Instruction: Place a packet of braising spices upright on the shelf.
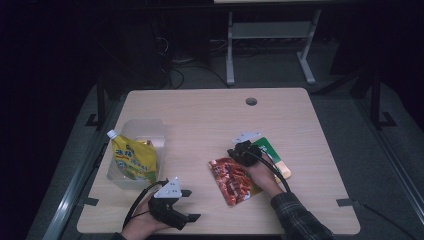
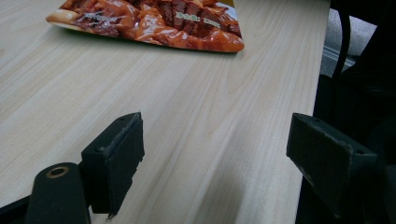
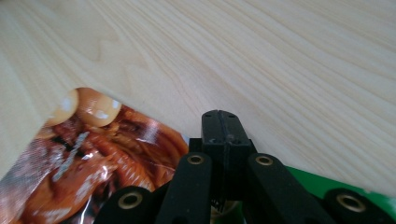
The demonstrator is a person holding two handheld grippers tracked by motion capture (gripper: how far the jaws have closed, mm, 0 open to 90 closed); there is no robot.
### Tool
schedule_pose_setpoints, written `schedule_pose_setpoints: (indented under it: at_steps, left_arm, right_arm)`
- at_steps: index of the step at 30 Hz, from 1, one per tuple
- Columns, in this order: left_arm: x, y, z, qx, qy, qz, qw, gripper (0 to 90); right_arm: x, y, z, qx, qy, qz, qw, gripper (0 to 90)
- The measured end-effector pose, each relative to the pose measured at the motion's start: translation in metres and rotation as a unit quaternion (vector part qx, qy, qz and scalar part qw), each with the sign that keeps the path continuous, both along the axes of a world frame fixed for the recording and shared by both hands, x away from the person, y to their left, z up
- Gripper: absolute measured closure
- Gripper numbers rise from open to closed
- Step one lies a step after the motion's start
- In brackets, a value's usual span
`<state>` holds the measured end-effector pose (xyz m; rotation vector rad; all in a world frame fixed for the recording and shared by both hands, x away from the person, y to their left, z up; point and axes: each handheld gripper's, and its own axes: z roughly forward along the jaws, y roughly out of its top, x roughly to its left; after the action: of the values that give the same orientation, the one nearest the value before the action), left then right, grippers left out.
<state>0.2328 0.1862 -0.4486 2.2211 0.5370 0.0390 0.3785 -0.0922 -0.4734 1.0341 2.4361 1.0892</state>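
A red food pouch (image 1: pixel 231 181) printed with braised meat lies flat on the wooden table (image 1: pixel 210 120), right of centre. A green and yellow packet (image 1: pixel 271 151) lies partly under its far right side. My right gripper (image 1: pixel 234 152) hovers over the pouch's far edge, its jaws pressed together with nothing visible between them. In the right gripper view the shut gripper (image 3: pixel 223 128) points past the red pouch (image 3: pixel 93 158) and the green packet (image 3: pixel 327 186). My left gripper (image 1: pixel 193 205) rests open near the front edge. Between its spread jaws (image 2: pixel 215 154) is bare table, with the red pouch (image 2: pixel 154 23) farther off.
A yellow spouted drink pouch (image 1: pixel 131 160) lies in a clear plastic container (image 1: pixel 145 127) at the table's left side. A round cable hole (image 1: pixel 251 101) is near the far edge. Dark floor and a desk frame (image 1: pixel 270 45) lie beyond the table.
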Motion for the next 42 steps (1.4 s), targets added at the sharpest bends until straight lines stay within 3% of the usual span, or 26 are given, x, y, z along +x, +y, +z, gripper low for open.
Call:
schedule_pose_setpoints:
  at_steps: [2, 5, 6, 8, 12, 20, 28, 34, 38, 42]
  left_arm:
    - [0.000, -0.001, 0.000, -0.001, 0.000, -0.001, 1.0000, 18.3]
    - [0.001, -0.001, -0.001, 0.002, 0.001, -0.003, 1.0000, 18.3]
    - [0.001, -0.001, -0.001, 0.002, 0.001, -0.003, 1.0000, 18.3]
    - [0.001, -0.001, -0.001, 0.002, 0.001, -0.002, 1.0000, 18.3]
    - [0.001, -0.002, 0.000, 0.003, 0.000, -0.003, 1.0000, 18.3]
    - [0.003, -0.003, -0.001, 0.003, 0.001, -0.007, 1.0000, 18.3]
    - [0.003, -0.003, 0.000, 0.002, 0.001, -0.008, 1.0000, 18.3]
    - [0.003, -0.003, 0.000, 0.003, -0.001, -0.008, 1.0000, 18.3]
    - [0.004, -0.006, 0.001, 0.002, -0.001, -0.006, 1.0000, 18.4]
    - [0.008, -0.008, 0.004, 0.000, -0.012, 0.002, 0.9999, 18.4]
  right_arm:
    - [-0.003, -0.010, 0.015, 0.019, -0.009, 0.003, 0.9998, 90.0]
    - [-0.007, -0.021, 0.024, 0.024, -0.020, 0.003, 0.9995, 90.0]
    - [-0.012, -0.033, 0.030, 0.020, -0.020, 0.000, 0.9996, 90.0]
    - [-0.014, -0.040, 0.031, 0.012, -0.021, -0.002, 0.9997, 90.0]
    - [-0.024, -0.077, 0.032, 0.000, -0.017, -0.024, 0.9996, 90.0]
    - [-0.030, -0.119, 0.026, -0.015, -0.004, -0.065, 0.9977, 90.0]
    - [-0.019, -0.125, 0.013, -0.047, 0.027, -0.075, 0.9957, 90.0]
    - [-0.018, -0.125, 0.009, -0.054, 0.038, -0.076, 0.9949, 90.0]
    - [-0.014, -0.129, 0.007, -0.027, 0.047, -0.064, 0.9964, 90.0]
    - [-0.016, -0.123, 0.007, -0.028, 0.052, -0.050, 0.9970, 90.0]
